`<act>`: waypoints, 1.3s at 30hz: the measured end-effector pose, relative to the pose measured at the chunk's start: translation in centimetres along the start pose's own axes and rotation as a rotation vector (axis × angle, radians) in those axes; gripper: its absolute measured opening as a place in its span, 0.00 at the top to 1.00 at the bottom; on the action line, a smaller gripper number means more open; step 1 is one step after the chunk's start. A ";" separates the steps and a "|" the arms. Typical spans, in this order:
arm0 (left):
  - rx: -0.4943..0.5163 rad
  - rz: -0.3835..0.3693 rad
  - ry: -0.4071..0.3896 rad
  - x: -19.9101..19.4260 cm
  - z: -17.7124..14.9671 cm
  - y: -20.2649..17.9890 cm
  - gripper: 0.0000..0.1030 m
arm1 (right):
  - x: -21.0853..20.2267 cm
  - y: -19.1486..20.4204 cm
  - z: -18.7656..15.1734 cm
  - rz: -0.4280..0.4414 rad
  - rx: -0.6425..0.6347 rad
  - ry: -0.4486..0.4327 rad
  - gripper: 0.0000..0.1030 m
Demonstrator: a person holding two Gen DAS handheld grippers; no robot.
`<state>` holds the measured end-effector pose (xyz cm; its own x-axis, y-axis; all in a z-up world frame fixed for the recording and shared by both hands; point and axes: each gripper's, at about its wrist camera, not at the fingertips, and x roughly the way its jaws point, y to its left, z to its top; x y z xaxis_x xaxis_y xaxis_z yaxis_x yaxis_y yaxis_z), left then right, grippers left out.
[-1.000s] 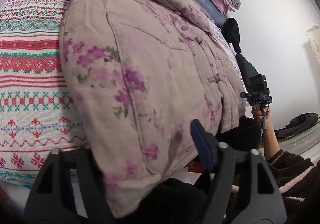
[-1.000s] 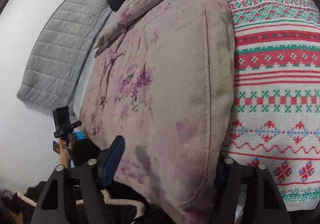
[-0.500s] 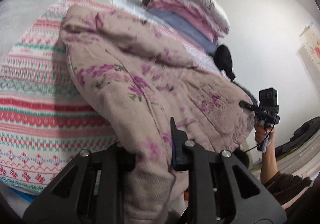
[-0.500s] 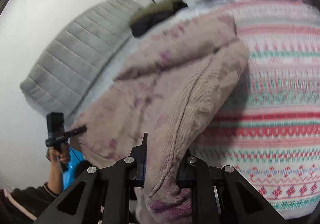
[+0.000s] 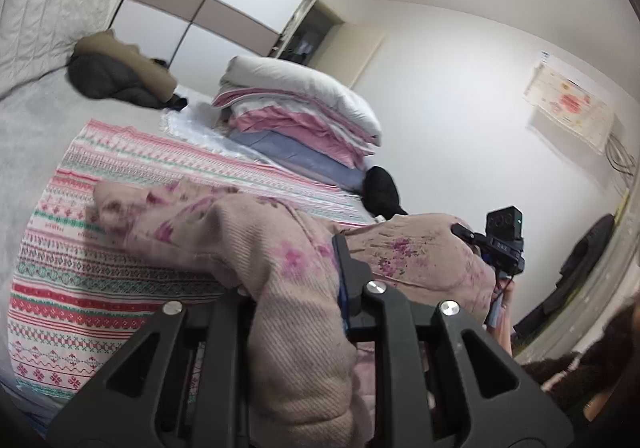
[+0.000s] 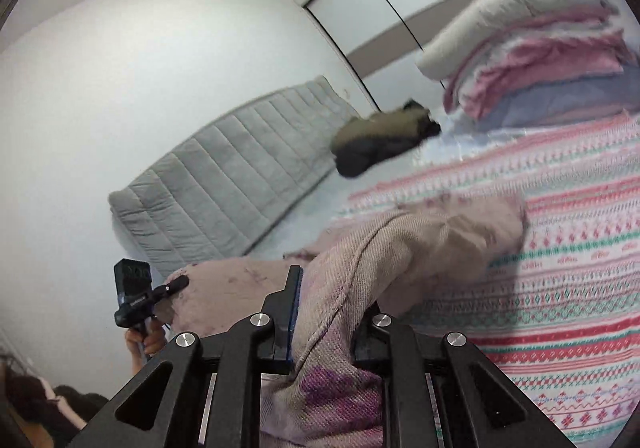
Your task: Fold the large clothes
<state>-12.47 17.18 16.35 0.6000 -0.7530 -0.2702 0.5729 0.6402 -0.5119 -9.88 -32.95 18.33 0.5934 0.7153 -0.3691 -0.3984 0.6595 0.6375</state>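
- Beige-pink quilted jacket with purple flower print (image 5: 280,260) is bunched and lifted at its near edge; far part lies on the bed's red, green and white patterned knit blanket (image 5: 100,288).
- Left hand-held gripper (image 5: 298,288), black, at bottom of its view, pointing forward over the bed, clenched on a thick fold of the jacket; fabric hides the left finger, blue pad shows on the right one.
- Right hand-held gripper (image 6: 326,312) likewise low in frame, clamped on another fold of the jacket (image 6: 360,288); blue pad visible on its left finger, the other mostly behind cloth.
- Each wrist view catches the opposite unit with its black camera box (image 5: 504,240), a bare hand gripping the handle; jaws there hidden by jacket.
- Behind: stack of folded pink, white and blue bedding (image 5: 304,119), dark olive-and-black coat heap (image 5: 120,75), grey quilted headboard (image 6: 232,167).
- Right view blurred; jacket's lower part cut off by frame.
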 end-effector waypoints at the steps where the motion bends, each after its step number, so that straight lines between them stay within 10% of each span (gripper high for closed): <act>1: 0.010 -0.004 0.003 -0.7 0.2 -0.6 0.79 | -0.9 1.0 0.4 0.001 -0.015 -0.009 0.83; 7: -0.164 0.037 0.065 0.7 0.5 3.7 0.76 | -2.1 1.7 1.9 -0.028 -0.005 0.000 0.83; 17: -0.474 0.414 0.152 12.7 2.3 19.8 0.70 | 11.7 -13.9 4.5 -0.350 0.329 0.102 0.82; 25: -0.507 0.491 0.276 21.1 -1.6 26.2 0.66 | 21.2 -23.9 1.9 -0.536 0.453 0.229 0.80; 31: -0.444 0.392 0.275 18.3 -0.4 24.0 0.54 | 21.0 -25.1 0.8 -0.446 0.451 0.185 0.72; 36: -0.347 0.373 0.229 15.4 1.8 21.0 0.22 | 18.6 -24.6 2.4 -0.241 0.512 0.220 0.27; 39: -0.252 0.375 0.177 13.5 3.1 19.4 0.20 | 15.5 -23.4 4.1 -0.218 0.471 0.166 0.24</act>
<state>8.46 19.93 5.29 0.6227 -0.5060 -0.5969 0.1697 0.8319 -0.5283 11.48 -38.25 0.46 0.4938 0.6258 -0.6037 0.1003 0.6486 0.7545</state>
